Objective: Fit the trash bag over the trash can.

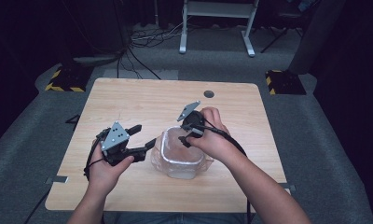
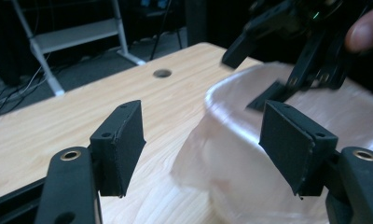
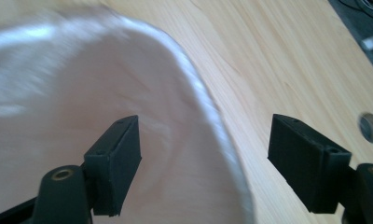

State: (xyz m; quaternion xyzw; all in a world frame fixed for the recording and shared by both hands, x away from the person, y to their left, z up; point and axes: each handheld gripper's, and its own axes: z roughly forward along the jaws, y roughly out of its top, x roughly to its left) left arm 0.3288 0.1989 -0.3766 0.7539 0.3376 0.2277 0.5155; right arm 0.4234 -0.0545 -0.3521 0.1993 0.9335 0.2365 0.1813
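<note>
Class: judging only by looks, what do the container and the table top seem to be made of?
Container: probably thin translucent plastic, glossy; the table's tone shows through its crinkled walls and the rim catches light. Table: pale wood or wood-look laminate, matt; straight grain lines run across it.

Right claw (image 3: 203, 163), seen along its own two black jaws, which stand wide apart with nothing pressed between them. The curved, whitish rim of a translucent container (image 3: 82, 93) runs up between the two jaws. The container's pale pinkish body lies behind and to the left of the left jaw; its surface is blurred. Bare wooden worktop (image 3: 278, 60) lies behind the right jaw. A small round hole (image 3: 371, 127) in the worktop sits just beyond the right jaw, at the picture's right edge.
</note>
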